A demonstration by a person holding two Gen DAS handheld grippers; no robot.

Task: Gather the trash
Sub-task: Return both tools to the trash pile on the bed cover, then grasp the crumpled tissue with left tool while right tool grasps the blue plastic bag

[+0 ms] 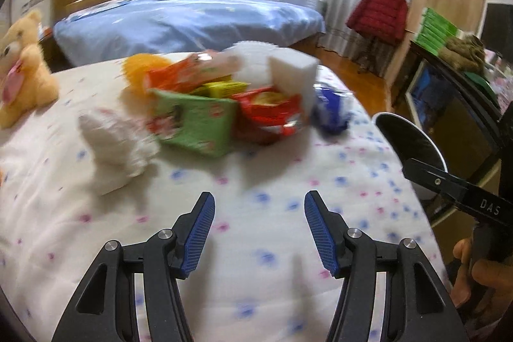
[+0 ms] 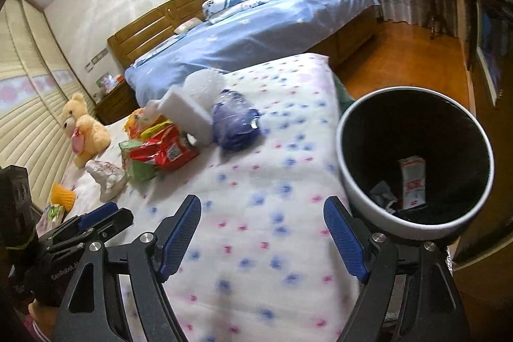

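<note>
both our grippers are empty, jaws spread over the flowered quilt (image 1: 256, 246): the left gripper (image 1: 259, 229) faces the trash pile, the right gripper (image 2: 263, 236) sits just beside the bin (image 2: 359, 181). the pile lies mid-quilt: a white tissue wad (image 1: 112, 146), a green pack (image 1: 198, 124), a red wrapper (image 1: 272, 114), a blue bag (image 1: 330, 111). we judge all of it light, soft and crinkly, the wrappers slippery; best to pinch a raised fold or edge. a carton (image 2: 413, 181) already lies in the bin.
</note>
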